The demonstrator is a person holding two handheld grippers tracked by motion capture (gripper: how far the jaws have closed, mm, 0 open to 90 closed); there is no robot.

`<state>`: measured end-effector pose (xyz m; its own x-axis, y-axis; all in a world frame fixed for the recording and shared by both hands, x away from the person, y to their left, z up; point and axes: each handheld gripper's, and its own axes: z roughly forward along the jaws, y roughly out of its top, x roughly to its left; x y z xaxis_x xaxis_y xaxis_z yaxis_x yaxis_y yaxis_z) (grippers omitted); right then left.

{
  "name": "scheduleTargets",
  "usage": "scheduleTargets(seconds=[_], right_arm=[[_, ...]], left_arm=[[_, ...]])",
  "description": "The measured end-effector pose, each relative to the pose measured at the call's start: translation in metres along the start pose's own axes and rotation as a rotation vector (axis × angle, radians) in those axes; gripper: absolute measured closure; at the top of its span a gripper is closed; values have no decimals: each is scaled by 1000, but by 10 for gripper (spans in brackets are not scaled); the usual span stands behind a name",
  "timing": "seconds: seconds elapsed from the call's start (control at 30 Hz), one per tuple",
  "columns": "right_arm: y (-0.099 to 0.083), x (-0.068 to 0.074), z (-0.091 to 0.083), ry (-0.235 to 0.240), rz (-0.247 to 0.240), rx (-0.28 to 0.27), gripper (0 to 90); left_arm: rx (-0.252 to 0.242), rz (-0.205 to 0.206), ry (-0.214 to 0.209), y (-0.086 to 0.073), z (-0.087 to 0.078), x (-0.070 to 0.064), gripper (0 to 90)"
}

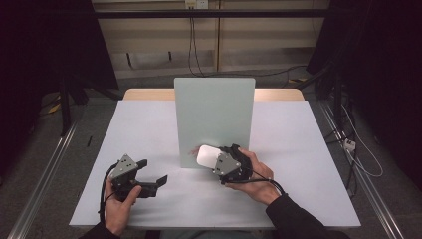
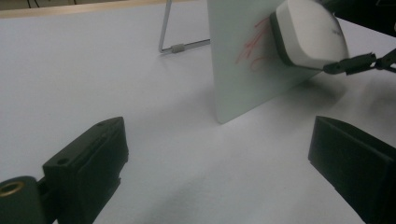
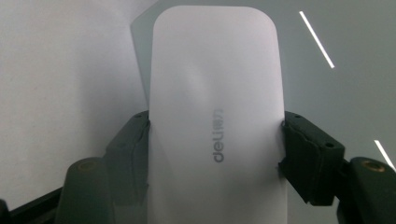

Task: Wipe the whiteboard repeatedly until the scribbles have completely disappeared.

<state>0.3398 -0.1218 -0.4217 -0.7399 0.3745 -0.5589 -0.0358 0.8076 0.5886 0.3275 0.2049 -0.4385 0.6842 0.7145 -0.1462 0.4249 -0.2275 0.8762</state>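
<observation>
At the middle of the white surface [image 1: 149, 129] stands a pale green board [image 1: 214, 119], upright on a thin wire stand [image 2: 180, 45] that shows behind it in the left gripper view. The right gripper [image 1: 226, 162], held in the person's right hand [image 1: 256, 177], presses a white eraser [image 1: 208, 156] against the lower part of the board's face, near its bottom edge. In the right gripper view the eraser [image 3: 215, 121] sits lengthwise between the two black jaws, which clamp it on both long sides; grey lettering runs along its back, and the board's glossy face lies beyond it with bright streaks of reflected light. In the left gripper view the eraser [image 2: 310, 35] shows a white shell with a dark pad underneath, and that pad lies against the board [image 2: 243, 70] right beside some thin red scribbles [image 2: 252, 49] drawn on it. The left gripper [image 1: 149, 174] sits low over the surface to the left of the board, well apart from it, held in the person's left hand [image 1: 119, 201]; its jaws are spread wide with nothing between them, and in its own view they frame bare white surface with the board's lower corner ahead. A dark sleeve [image 1: 298, 219] covers the right forearm at the near edge. Black cables trail from both grippers toward the person.
</observation>
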Motion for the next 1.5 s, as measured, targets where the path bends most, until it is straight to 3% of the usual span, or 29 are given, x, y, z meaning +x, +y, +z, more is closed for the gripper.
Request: scheduleTargets(seconds=[0.2,0.3,0.7,1.0,1.3,1.5], right_arm=[[3,-17,-11,-60,50,-35,317],[2,-17,-11,-76,55,-40,317],[2,4,4,-36,45,-38,317],[3,19,15,30,20,-12,317],[6,20,19,63,13,2,317],[12,8,13,20,30,-22,317]], left_arm=[[-2,5,1,0,-1,0,47],[-1,6,0,0,-1,0,47],[-4,7,0,0,-1,0,47],[-4,1,1,0,-1,0,47],[-5,3,2,0,-1,0,47],[-4,2,1,0,-2,1,47]])
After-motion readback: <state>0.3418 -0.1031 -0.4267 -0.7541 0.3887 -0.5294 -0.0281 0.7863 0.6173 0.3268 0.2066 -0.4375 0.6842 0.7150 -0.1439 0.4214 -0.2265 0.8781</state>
